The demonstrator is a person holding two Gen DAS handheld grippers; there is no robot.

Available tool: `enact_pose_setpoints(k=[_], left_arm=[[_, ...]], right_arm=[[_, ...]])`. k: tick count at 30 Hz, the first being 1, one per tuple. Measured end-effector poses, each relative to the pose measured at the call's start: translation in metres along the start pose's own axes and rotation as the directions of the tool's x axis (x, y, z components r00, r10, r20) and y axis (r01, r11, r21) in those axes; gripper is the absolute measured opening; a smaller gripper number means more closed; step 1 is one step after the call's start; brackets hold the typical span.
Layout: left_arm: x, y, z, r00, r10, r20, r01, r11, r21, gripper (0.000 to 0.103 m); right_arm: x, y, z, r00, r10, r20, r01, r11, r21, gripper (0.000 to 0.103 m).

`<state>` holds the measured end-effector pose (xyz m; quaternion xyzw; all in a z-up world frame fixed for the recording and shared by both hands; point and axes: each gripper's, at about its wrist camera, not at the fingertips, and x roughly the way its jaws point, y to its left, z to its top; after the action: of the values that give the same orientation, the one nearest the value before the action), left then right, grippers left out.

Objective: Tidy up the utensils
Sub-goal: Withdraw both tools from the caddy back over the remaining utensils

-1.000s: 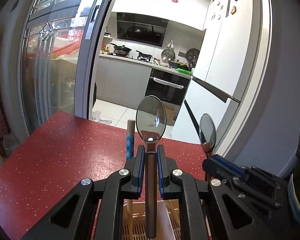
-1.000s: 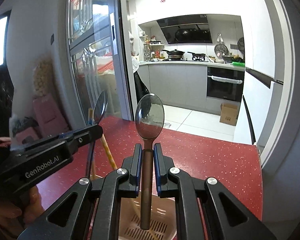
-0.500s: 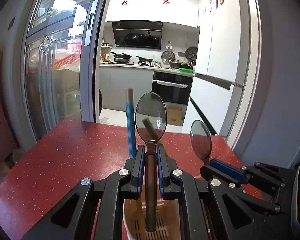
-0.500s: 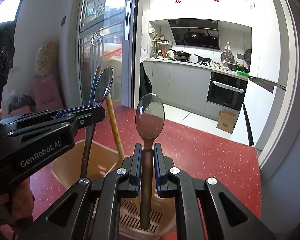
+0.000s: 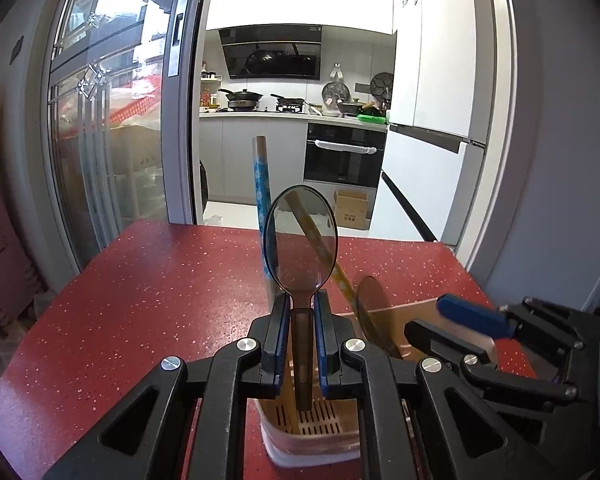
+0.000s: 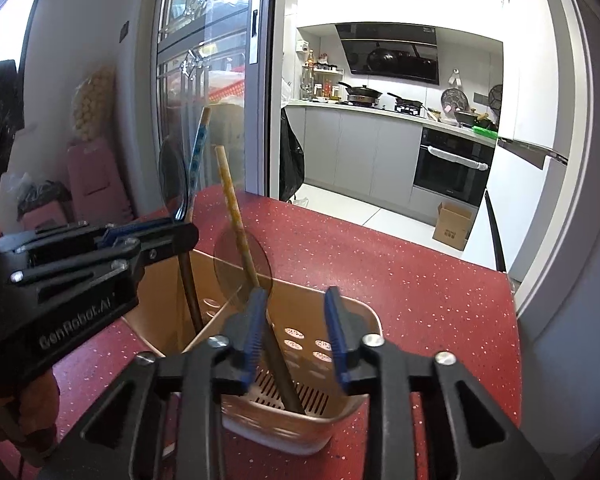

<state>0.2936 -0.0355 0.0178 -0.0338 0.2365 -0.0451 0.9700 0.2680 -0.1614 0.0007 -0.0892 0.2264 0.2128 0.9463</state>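
table (image 6: 420, 292): red, bears caddy
caddy (image 6: 364, 316): beige, both spoons over/in it
R gripper (image 6: 296, 332): jaws opening — its spoon (image 6: 242, 258) just freed, now leaning in caddy
L gripper (image 5: 301, 328): pinching 2nd spoon (image 5: 300, 248) — lowered, handle in caddy, release next

The left hand-held gripper (image 5: 301, 330) fills the lower half of the view, its blue pads pressed on the brown handle of a clear-bowled spoon (image 5: 300, 244) that stands upright, bowl up. The handle's lower end hangs inside a tan slotted utensil holder (image 5: 312, 424) standing on the red speckled tabletop (image 5: 140, 288). Behind the spoon, at about 11 o'clock from its bowl, a blue-patterned chopstick (image 5: 261, 184) rises from the holder; a yellowish one (image 5: 332, 264) leans toward 4 o'clock. At 3 o'clock the right hand-held gripper (image 5: 440, 320) has its jaws opening, a second spoon (image 5: 374, 312) just left of it, free of its pads.
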Motion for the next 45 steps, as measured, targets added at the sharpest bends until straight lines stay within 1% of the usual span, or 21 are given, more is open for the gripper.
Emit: enact_pose_setpoints(k=[2,7,15,20,21,22,23,24,27,30,32,34,36,37,40,43,45], left_arm=[[-0.001,0.000,-0.001,1.000,0.004,-0.005,-0.004,1.000,0.007,0.040],[0.003,0.003,-0.003,0.998,0.018,-0.055,-0.017,1.000,0.021,0.041],[-0.004,0.005,0.002,0.998,0.010,-0.059,-0.008,1.000,0.029,0.041],[-0.006,0.004,0.006,0.998,-0.004,-0.067,0.006,0.999,0.032,0.041],[-0.006,0.005,0.006,0.997,-0.005,-0.071,0.008,0.999,0.032,0.059],[-0.006,0.005,0.006,0.997,0.001,-0.073,0.001,0.999,0.033,0.103],[-0.009,0.006,0.006,0.998,0.023,-0.062,-0.022,0.999,0.029,0.103],[-0.016,0.007,0.006,0.999,0.036,-0.025,-0.035,0.999,0.023,0.103],[-0.021,0.006,0.009,0.999,0.034,-0.027,-0.033,0.999,0.030,0.103],[-0.034,0.008,0.011,0.999,0.046,0.001,-0.046,0.998,0.030,0.103],[-0.045,0.009,0.010,0.998,0.054,0.020,-0.055,0.998,0.042,0.103],[-0.055,0.011,0.008,0.998,0.059,0.015,-0.059,0.996,0.060,0.103],[-0.062,0.016,0.002,0.998,0.057,-0.023,-0.055,0.996,0.065,0.103],[-0.065,0.020,-0.003,0.998,0.047,-0.048,-0.044,0.997,0.057,0.103],[-0.076,0.034,-0.023,0.992,0.043,-0.115,-0.041,0.999,0.022,0.103],[-0.080,0.046,-0.050,0.978,0.056,-0.203,-0.057,0.998,0.002,0.103],[-0.081,0.049,-0.073,0.963,0.066,-0.262,-0.064,0.998,0.014,0.103]], right_arm=[[-0.006,-0.002,0.002,1.000,-0.006,0.006,0.006,1.000,0.016,0.035],[-0.023,-0.008,0.004,1.000,-0.006,0.012,0.005,0.997,0.074,0.038],[-0.046,-0.019,-0.001,1.000,0.010,0.008,-0.011,0.985,0.171,0.039],[-0.059,-0.018,-0.003,1.000,0.023,0.016,-0.025,0.981,0.194,0.039],[-0.061,-0.018,-0.004,1.000,0.026,0.016,-0.028,0.980,0.199,0.039],[-0.064,-0.018,-0.005,0.999,0.027,0.017,-0.030,0.978,0.207,0.039],[-0.066,-0.018,-0.006,0.999,0.030,0.017,-0.032,0.977,0.212,0.039],[-0.068,-0.018,-0.007,0.999,0.029,0.016,-0.032,0.976,0.217,0.039],[-0.074,-0.018,-0.010,1.000,0.027,0.016,-0.030,0.974,0.225,0.039],[-0.079,-0.018,-0.012,1.000,0.029,0.008,-0.030,0.970,0.242,0.040],[-0.085,-0.018,-0.014,0.999,0.040,0.004,-0.040,0.964,0.262,0.047],[-0.090,-0.018,-0.018,0.999,0.052,-0.006,-0.048,0.959,0.280,0.055],[-0.094,-0.017,-0.024,0.997,0.066,-0.028,-0.054,0.952,0.302,0.056],[-0.095,-0.016,-0.026,0.997,0.068,-0.039,-0.053,0.950,0.309,0.056],[-0.099,-0.012,-0.042,0.992,0.080,-0.102,-0.040,0.938,0.344,0.056],[-0.099,-0.007,-0.059,0.981,0.088,-0.175,-0.018,0.930,0.368,0.056],[-0.099,-0.001,-0.075,0.968,0.093,-0.232,0.002,0.926,0.379,0.056]])
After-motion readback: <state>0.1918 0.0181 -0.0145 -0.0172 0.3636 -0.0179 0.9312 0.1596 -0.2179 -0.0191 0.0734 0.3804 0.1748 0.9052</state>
